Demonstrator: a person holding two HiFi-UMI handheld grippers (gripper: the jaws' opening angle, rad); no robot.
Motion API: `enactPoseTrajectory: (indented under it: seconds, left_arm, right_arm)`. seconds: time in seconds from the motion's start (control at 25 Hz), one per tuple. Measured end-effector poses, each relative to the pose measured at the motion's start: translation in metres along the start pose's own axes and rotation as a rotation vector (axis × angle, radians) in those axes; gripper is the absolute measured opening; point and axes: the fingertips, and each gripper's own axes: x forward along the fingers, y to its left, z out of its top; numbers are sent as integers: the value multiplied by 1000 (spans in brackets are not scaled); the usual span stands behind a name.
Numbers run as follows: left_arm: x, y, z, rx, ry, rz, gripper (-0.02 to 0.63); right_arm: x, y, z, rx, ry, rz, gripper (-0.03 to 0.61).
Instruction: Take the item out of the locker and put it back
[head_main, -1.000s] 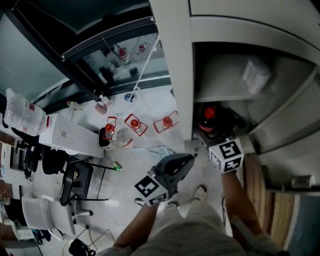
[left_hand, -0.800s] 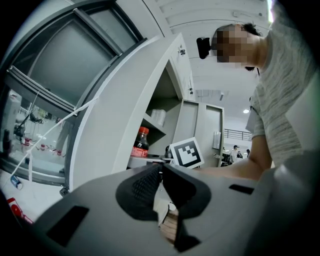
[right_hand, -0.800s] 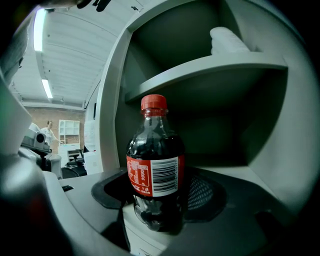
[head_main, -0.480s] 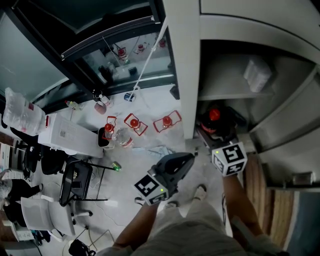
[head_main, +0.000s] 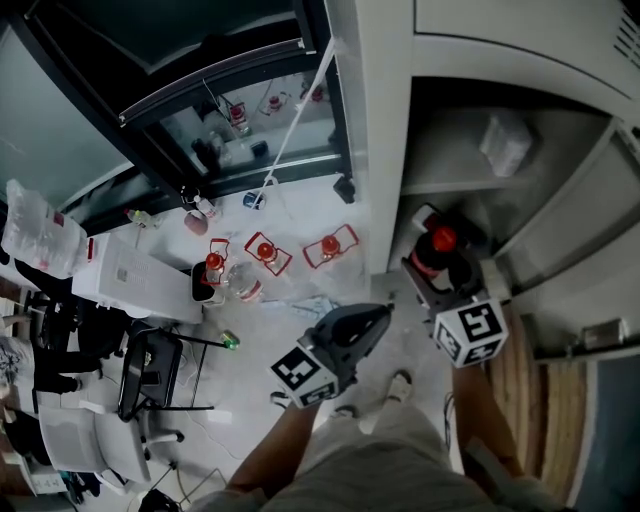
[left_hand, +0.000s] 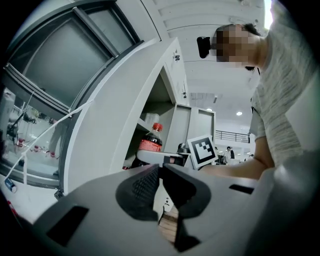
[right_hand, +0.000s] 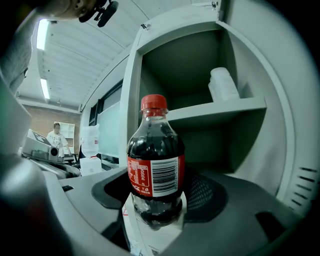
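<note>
**Cola bottle gripped at the mouth of the open locker**
The bottle, filled with dark cola and marked by a red cap and a red barcode label, is clamped upright, low on its body, by the right gripper, below the shelf. A slip or tilt may be caused by the smooth round plastic; the locker frame could be struck. The left gripper is closed on nothing.

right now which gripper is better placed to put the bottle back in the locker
Right. The right gripper is shut on the bottle and faces the open locker. The left gripper is shut on nothing and sits off to the locker's side.
</note>
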Motion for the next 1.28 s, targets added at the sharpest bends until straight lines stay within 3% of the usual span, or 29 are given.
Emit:
enactPoseTrajectory:
  seconds: [0.24,0.4,0.56,0.72,0.88,1.28]
  left_arm:
    - [-5,-10,3,17,-9,-58,11]
    - [-2,-22,20,-1,-58,-97,11]
    - [-9,-31,11,39,-26,-151,11]
    - [-14,-44,25,44,-62,-171,11]
    - [-24,-52,16,98,-33,-201,11]
    - [-44,-87,35,100,-83,-258,11]
  right_arm:
    - [-26,13,10,-18,4,-33,310]
    - [-44,22,18,-7,-4,-56,310]
    - [-65,29,22,-14,-21,-95,310]
    - [-89,40,26,-11,-34,-139,310]
    - [-115,53,28,0,-47,-171,310]
    - [-171,89,37,19,-102,-248,310]
